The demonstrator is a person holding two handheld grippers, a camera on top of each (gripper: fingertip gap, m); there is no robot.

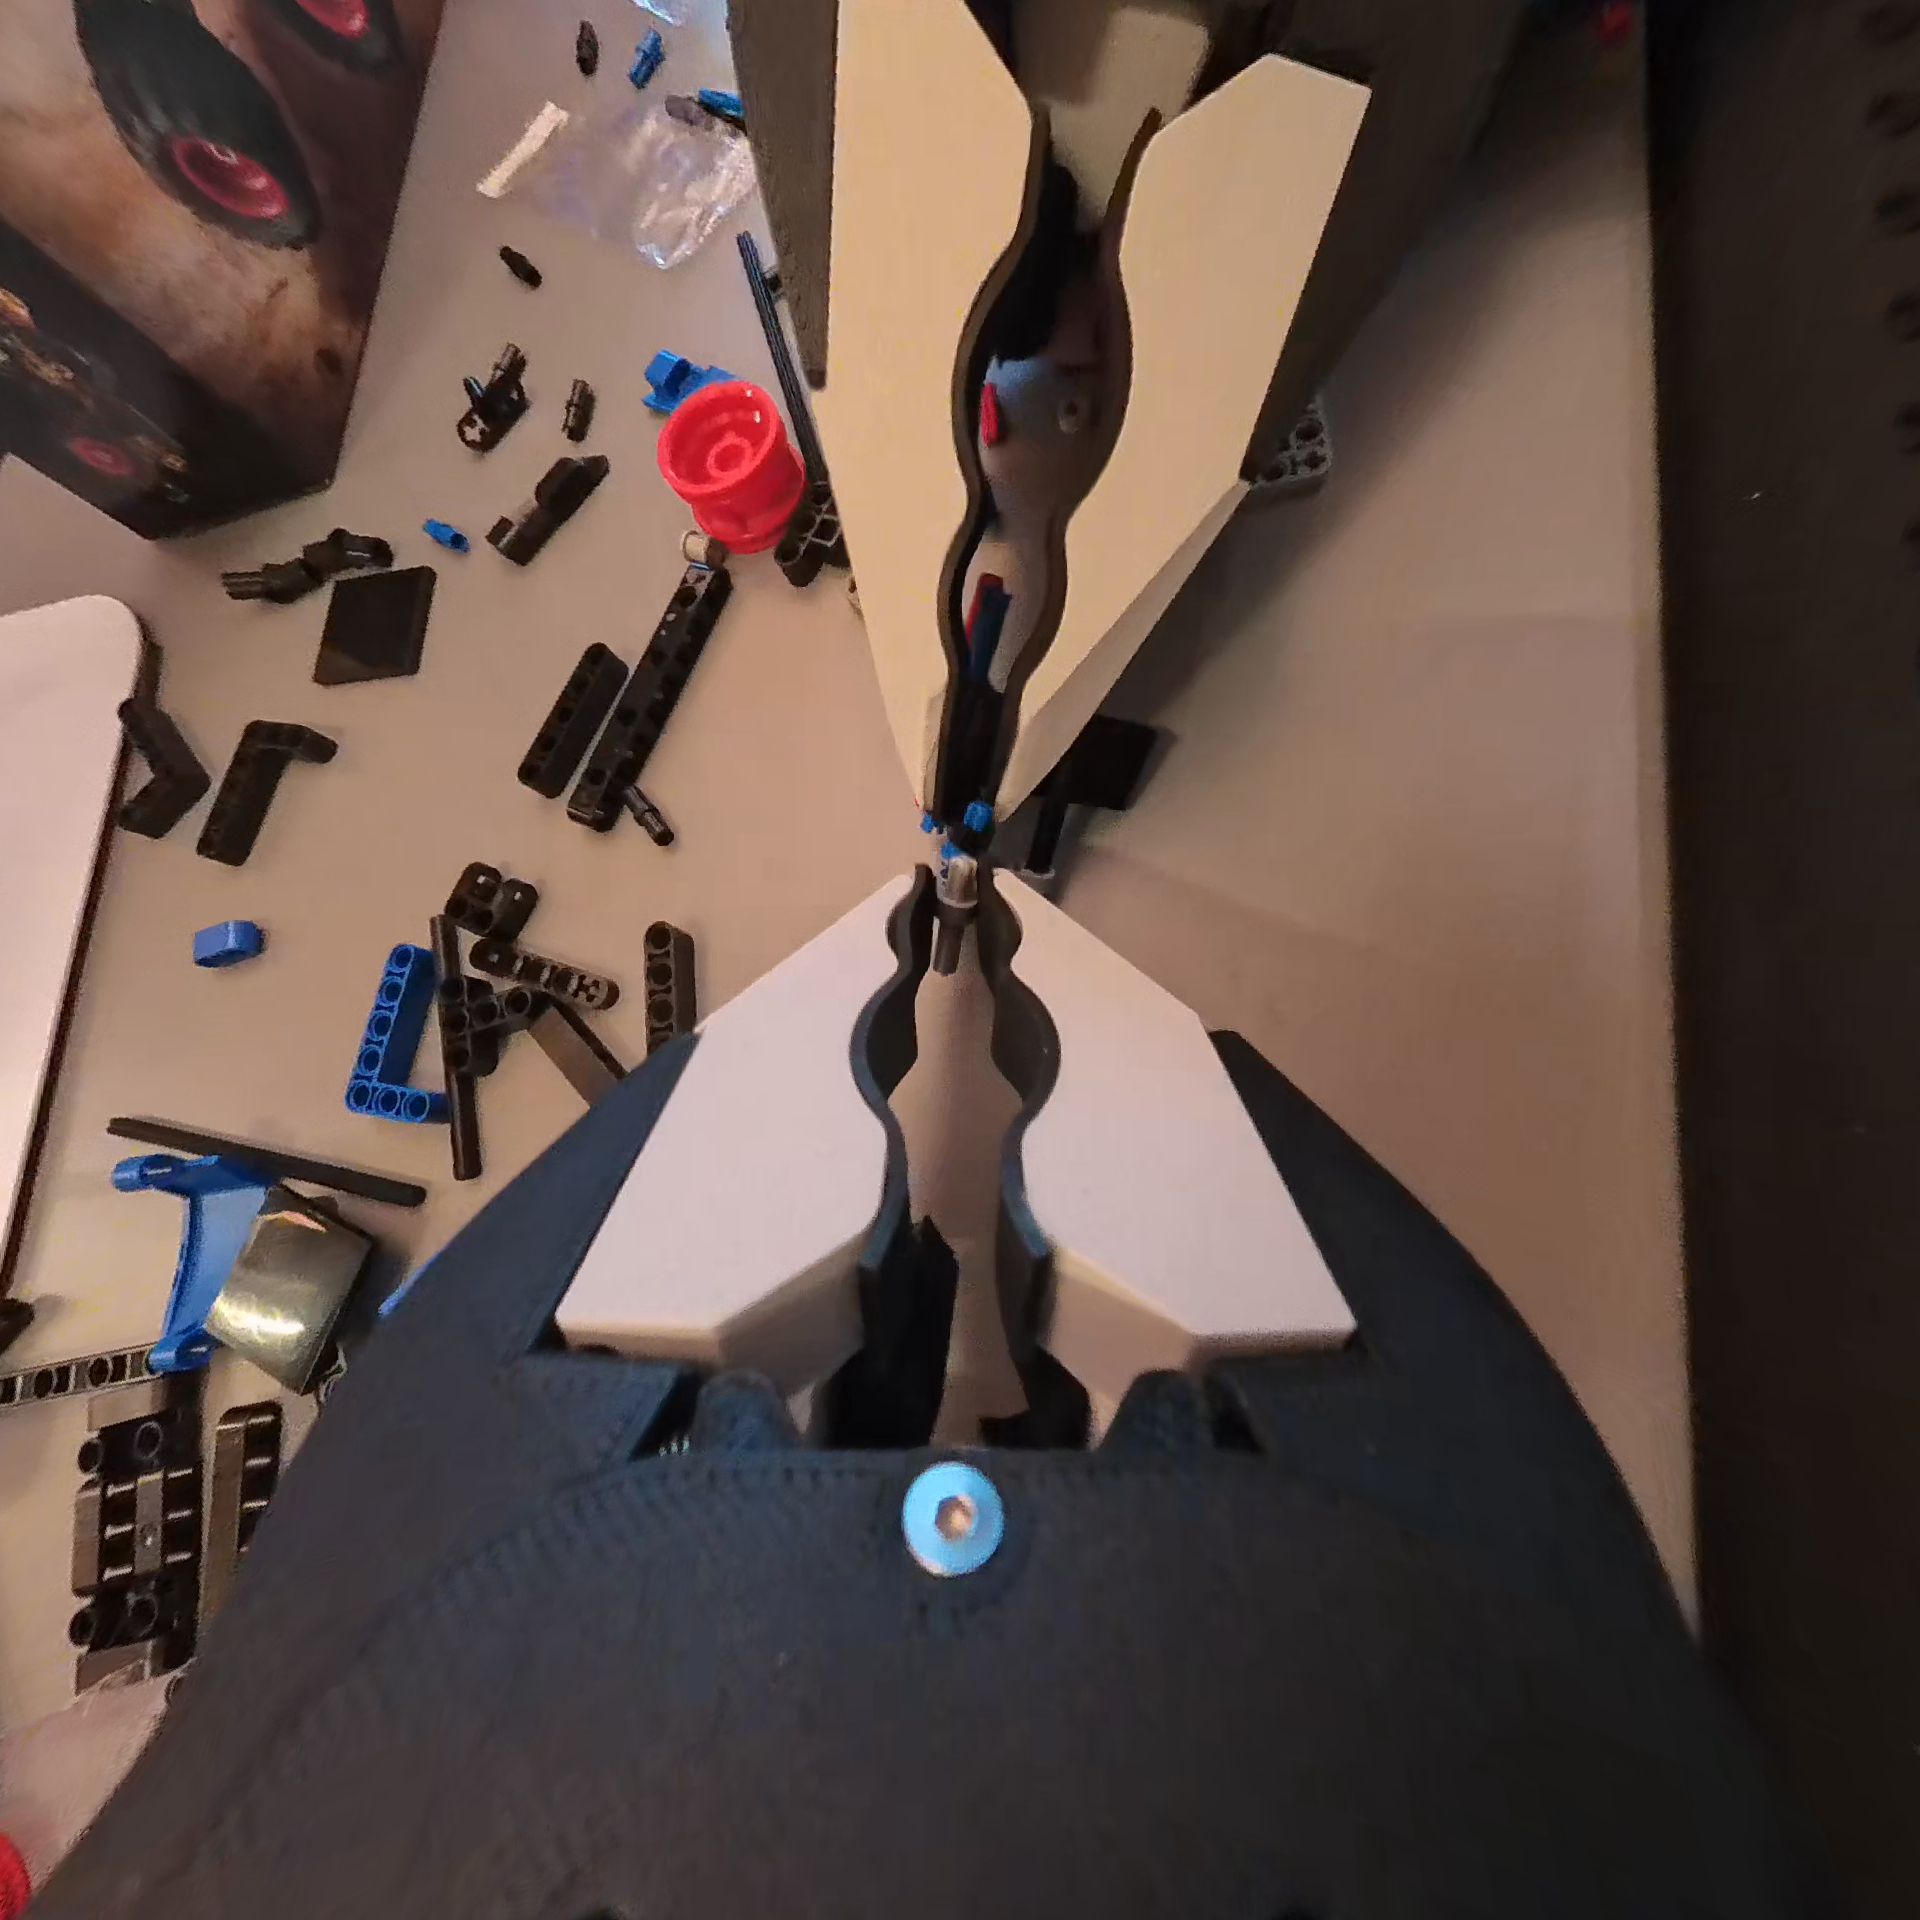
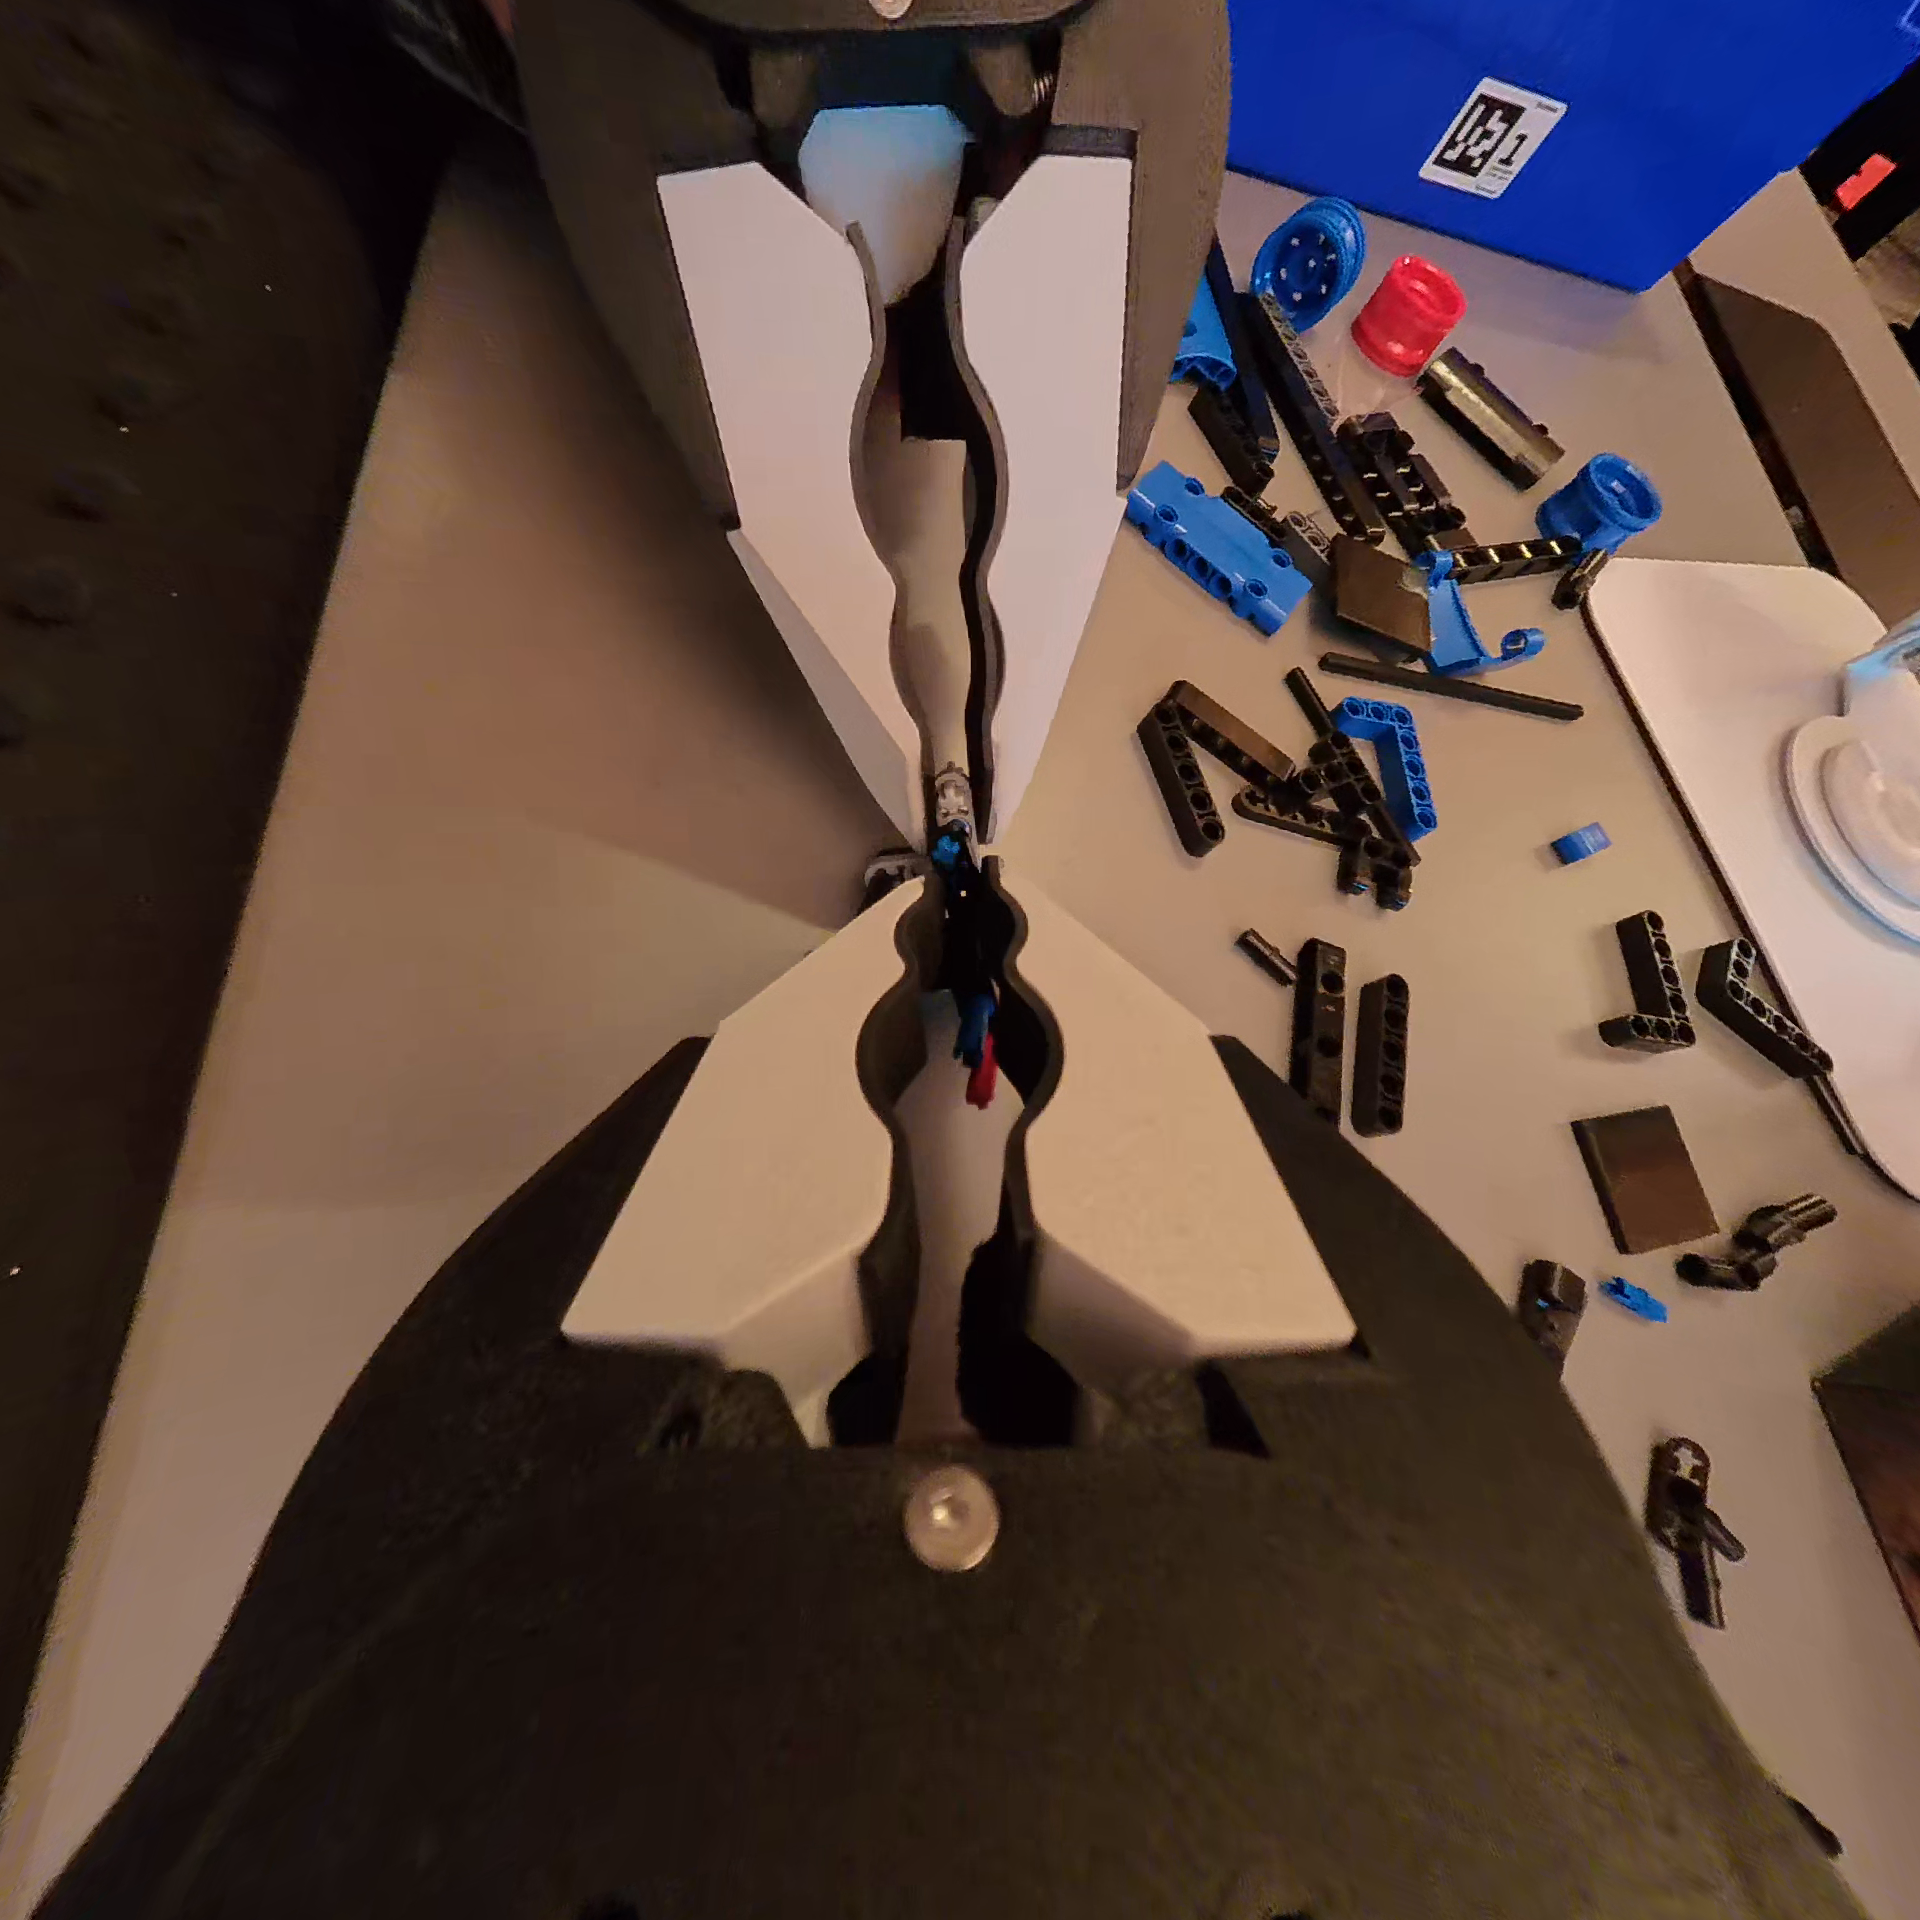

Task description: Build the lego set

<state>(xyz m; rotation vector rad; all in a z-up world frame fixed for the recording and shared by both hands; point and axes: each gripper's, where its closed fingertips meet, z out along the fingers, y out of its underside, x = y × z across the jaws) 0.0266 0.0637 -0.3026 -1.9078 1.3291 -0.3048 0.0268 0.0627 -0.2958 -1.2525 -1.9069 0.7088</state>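
My left gripper (image 1: pixel 956 885) is shut on a small pin (image 1: pixel 949 928), black with a light grey tip. My right gripper (image 1: pixel 962 816) comes from the top of the left wrist view, tip to tip with the left. It is shut on a small black assembly (image 1: pixel 977 717) with blue pins and a red part. In the right wrist view my right gripper (image 2: pixel 956 883) grips that assembly (image 2: pixel 971 951), and my left gripper (image 2: pixel 956 808) holds the pin (image 2: pixel 951 790) against the assembly's blue end. Both are above the pale table (image 2: pixel 520 727).
Loose parts lie to one side: a red hub (image 1: pixel 727 462), a blue angled beam (image 1: pixel 390 1039), black beams (image 1: pixel 655 686), a blue wheel (image 2: pixel 1304 255). The set's box (image 1: pixel 156 260), a blue box (image 2: pixel 1558 104) and a white board (image 2: pixel 1745 727) border them. A dark textured surface (image 1: pixel 1787 727) flanks the table. Both grippers' tips are close together, under 4 cm apart. About 11 cm separates my right fingertips from the red hub (image 1: pixel 727 462).
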